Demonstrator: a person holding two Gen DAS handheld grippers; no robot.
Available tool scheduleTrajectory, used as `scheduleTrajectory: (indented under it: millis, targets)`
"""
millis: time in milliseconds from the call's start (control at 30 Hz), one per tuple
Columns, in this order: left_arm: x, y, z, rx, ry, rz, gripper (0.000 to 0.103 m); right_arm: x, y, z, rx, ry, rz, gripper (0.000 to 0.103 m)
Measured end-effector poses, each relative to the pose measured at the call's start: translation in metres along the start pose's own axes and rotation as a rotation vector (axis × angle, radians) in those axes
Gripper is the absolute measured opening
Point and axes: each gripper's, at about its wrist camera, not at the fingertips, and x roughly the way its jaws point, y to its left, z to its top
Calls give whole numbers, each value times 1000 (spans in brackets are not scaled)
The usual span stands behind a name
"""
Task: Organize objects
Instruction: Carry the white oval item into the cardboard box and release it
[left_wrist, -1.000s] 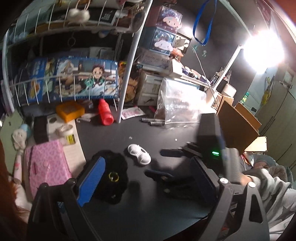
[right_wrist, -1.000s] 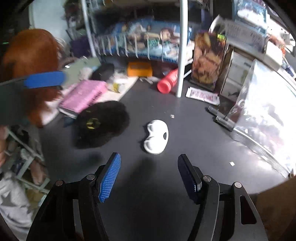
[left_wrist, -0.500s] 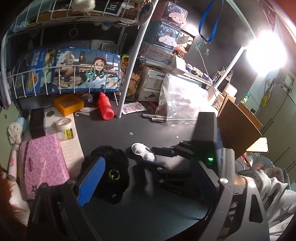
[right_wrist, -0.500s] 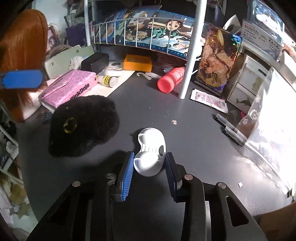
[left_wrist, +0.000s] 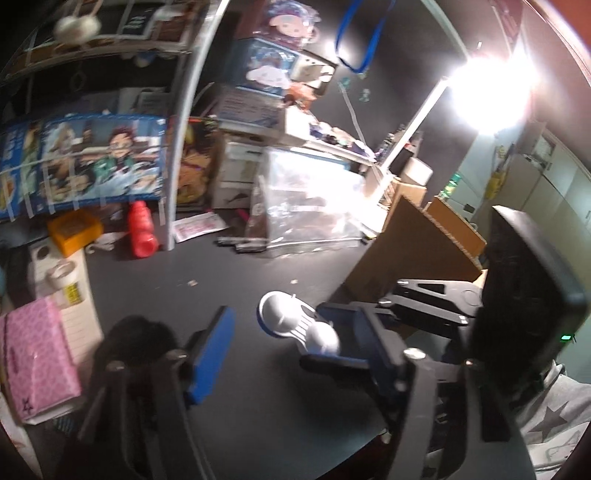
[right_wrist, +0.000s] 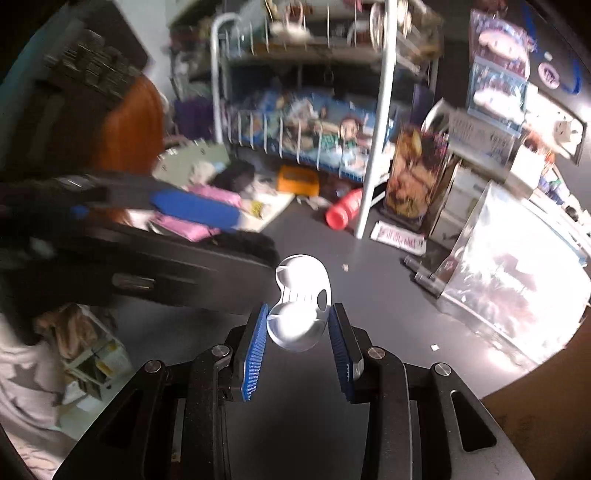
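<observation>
Between the ribbed blue pads of the right claw (right_wrist: 297, 334) a small white case (right_wrist: 301, 301) is clamped at its rounded near lobe, its far lobe jutting forward clear of the dark bench (right_wrist: 369, 295) — so it is judged to be lifted, not resting. It is a glossy, hard-looking shell, peanut-shaped, with grooves across its waist and a small oval hole at one side. To its left the left claw (left_wrist: 291, 349) is seen empty; its jaws have just been closing, nothing is pressed between them, and they stand part-way apart just beside the held case. Behind its left finger a black furry item (left_wrist: 136, 336) lies on the bench, soft and shapeless, with a quilted pink pouch (left_wrist: 35, 354) beyond it on a paper pad. Further back a red bottle (right_wrist: 343, 212) lies on its side near the white post of a wire rack (right_wrist: 376, 155), an orange box (right_wrist: 298, 180) beside it, and a crinkled clear plastic bag (right_wrist: 517, 266) glares at the right, with dark pens (right_wrist: 421, 271) at its foot. Of the tidying, only the pick-up of the case appears done — its destination cannot be told, and the furry item, bottle, pens and scattered papers are all judged still to be put away.
</observation>
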Motion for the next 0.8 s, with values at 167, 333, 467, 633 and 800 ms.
scheduleTrajectory:
  millis: [167,333,467,633,800]
  targets:
    - [0,-25,15,33,-19,-83,42,-39,-1,6,-5,-60,-21,29]
    - [1,-54,33,82,-36,-121,36,-71,-14,12,14,-98,-60,29]
    - [7,-79,51,134,-38,-133,35,-91,-27,12,28,-120,-101,29]
    - [25,-105,71,181,-24,-169,35,-114,-51,11,65,-125,-153,29]
    - [55,-134,90,224,18,-214,35,-134,-81,1,115,-113,-213,29]
